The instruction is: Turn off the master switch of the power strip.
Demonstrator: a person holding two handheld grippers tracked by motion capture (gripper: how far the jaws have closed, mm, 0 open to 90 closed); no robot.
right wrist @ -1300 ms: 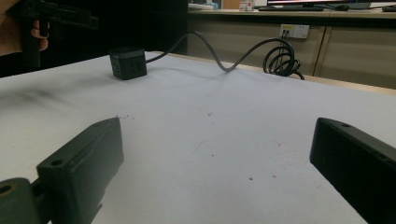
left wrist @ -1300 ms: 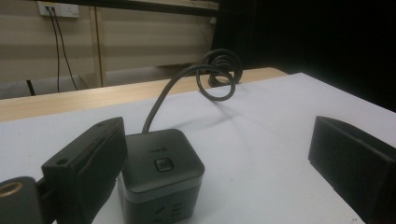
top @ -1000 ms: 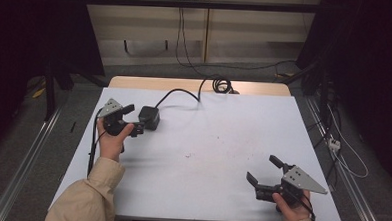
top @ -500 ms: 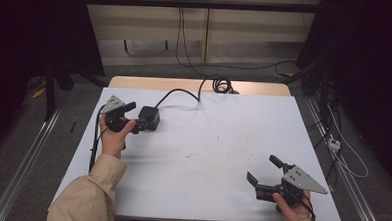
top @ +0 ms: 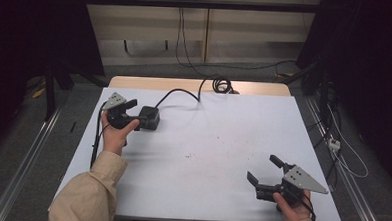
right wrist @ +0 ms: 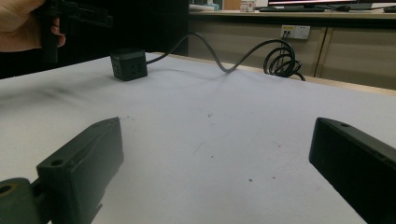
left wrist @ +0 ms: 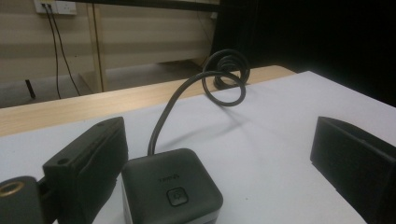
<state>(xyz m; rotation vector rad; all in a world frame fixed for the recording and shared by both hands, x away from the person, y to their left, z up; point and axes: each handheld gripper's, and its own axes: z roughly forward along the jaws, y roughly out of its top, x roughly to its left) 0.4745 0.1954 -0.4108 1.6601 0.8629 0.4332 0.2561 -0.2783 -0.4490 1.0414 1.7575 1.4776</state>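
Observation:
A black cube power socket [top: 149,117] sits at the table's far left, and its black cable [top: 177,92] runs back to a coil [top: 222,85]. My left gripper [top: 133,114] is open, just left of the cube. In the left gripper view, the cube [left wrist: 171,186] lies between the jaws, close to the left one, round button on top. My right gripper [top: 262,168] stands open near the front right edge with nothing between its jaws. The right gripper view [right wrist: 217,127] looks across bare table toward the cube [right wrist: 128,64].
The white table [top: 207,141] has a wooden strip along its far edge [top: 185,84]. Wall sockets [right wrist: 294,31] and hanging cables are behind it. A white plug strip [top: 334,143] lies on the floor at the right. Metal rails run along both sides.
My left gripper has edged slightly forward and right, toward the cube. The right gripper and the cube have stayed put.

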